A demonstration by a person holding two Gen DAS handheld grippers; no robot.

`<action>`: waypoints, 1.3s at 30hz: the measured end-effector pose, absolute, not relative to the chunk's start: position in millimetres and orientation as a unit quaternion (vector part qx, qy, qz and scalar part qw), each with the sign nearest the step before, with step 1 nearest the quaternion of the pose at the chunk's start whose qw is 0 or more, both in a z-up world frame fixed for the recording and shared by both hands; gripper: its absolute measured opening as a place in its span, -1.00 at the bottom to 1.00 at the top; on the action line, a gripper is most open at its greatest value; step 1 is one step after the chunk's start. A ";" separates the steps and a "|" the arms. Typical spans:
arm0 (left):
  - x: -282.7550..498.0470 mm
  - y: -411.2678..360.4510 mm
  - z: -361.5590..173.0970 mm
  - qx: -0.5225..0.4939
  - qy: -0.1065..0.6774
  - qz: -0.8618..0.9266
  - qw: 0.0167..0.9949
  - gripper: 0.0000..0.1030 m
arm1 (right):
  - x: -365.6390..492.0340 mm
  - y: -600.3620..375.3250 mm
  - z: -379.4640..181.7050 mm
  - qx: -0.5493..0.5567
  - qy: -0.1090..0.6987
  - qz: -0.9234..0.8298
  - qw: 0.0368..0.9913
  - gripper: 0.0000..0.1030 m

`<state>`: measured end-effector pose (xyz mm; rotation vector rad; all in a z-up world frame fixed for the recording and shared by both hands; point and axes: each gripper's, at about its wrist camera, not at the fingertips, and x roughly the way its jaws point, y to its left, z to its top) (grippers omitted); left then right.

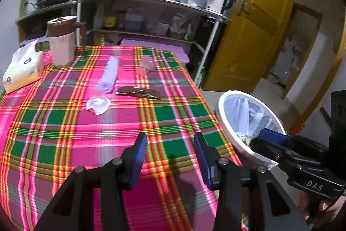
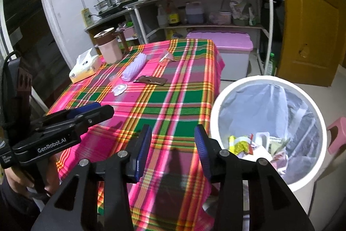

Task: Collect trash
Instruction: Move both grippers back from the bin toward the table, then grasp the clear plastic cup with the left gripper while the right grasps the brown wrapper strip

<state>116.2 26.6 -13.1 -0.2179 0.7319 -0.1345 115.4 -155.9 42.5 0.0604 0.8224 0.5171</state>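
White bin (image 2: 320, 122) holds wrappers (image 2: 244, 145); both grippers' fingers (image 2: 203, 151) released, empty.

Wrapper (image 1: 138, 92) on plaid table (image 1: 173, 118)

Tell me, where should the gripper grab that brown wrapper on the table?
Probably across its narrow width, near the middle. The brown wrapper lies flat and long on the tablecloth, running left to right, so come from above with one finger on each long edge. The left gripper is open and empty.
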 end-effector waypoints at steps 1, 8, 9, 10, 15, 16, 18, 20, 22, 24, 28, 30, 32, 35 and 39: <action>117.5 30.5 -13.2 -0.107 0.357 -0.062 0.926 -0.14 | 116.8 -153.1 42.2 0.028 0.395 0.251 0.883 -0.17; 125.3 55.1 -14.4 -0.112 0.355 -0.032 0.928 -0.14 | 129.0 -136.5 42.4 0.015 0.396 0.266 0.879 -0.17; 127.2 59.2 -14.9 -0.113 0.355 -0.027 0.928 -0.14 | 131.1 -134.4 42.3 0.014 0.396 0.267 0.878 -0.17; 128.9 62.9 -15.2 -0.113 0.355 -0.024 0.928 -0.14 | 132.9 -132.6 42.4 0.012 0.396 0.269 0.878 -0.17; 141.2 82.0 -19.3 -0.115 0.355 -0.006 0.928 -0.13 | 143.8 -120.9 41.4 0.004 0.397 0.278 0.875 -0.18; 143.7 84.5 -20.2 -0.114 0.356 -0.002 0.928 -0.12 | 146.2 -118.5 41.1 0.003 0.397 0.279 0.874 -0.18; 149.7 89.9 -22.5 -0.115 0.358 0.001 0.927 -0.09 | 151.1 -112.8 40.7 -0.002 0.398 0.283 0.872 -0.18; 156.6 95.3 -25.9 -0.113 0.361 0.005 0.926 -0.09 | 155.6 -107.5 40.1 -0.007 0.399 0.287 0.871 -0.18; 163.4 99.0 -28.9 -0.111 0.364 0.007 0.925 -0.09 | 160.1 -101.4 39.0 -0.013 0.399 0.292 0.869 -0.18; 171.8 102.4 -32.4 -0.108 0.368 0.008 0.923 -0.09 | 166.1 -94.8 37.8 -0.020 0.401 0.296 0.867 -0.18; 187.1 108.4 -39.6 -0.103 0.375 0.012 0.921 -0.09 | 177.6 -81.9 35.1 -0.035 0.402 0.305 0.862 -0.18; 194.2 111.5 -44.8 -0.102 0.379 0.013 0.920 -0.09 | 184.4 -75.2 33.2 -0.044 0.403 0.311 0.860 -0.18; 200.7 114.3 -49.5 -0.103 0.384 0.015 0.917 -0.09 | 191.0 -69.3 30.7 -0.053 0.404 0.314 0.857 -0.18; 209.8 118.6 -54.7 -0.105 0.388 0.017 0.915 -0.09 | 203.8 -59.5 25.5 -0.068 0.407 0.320 0.853 -0.18; 220.0 122.8 -58.3 -0.108 0.389 0.016 0.915 -0.09 | 222.1 -47.4 16.1 -0.083 0.412 0.324 0.848 -0.18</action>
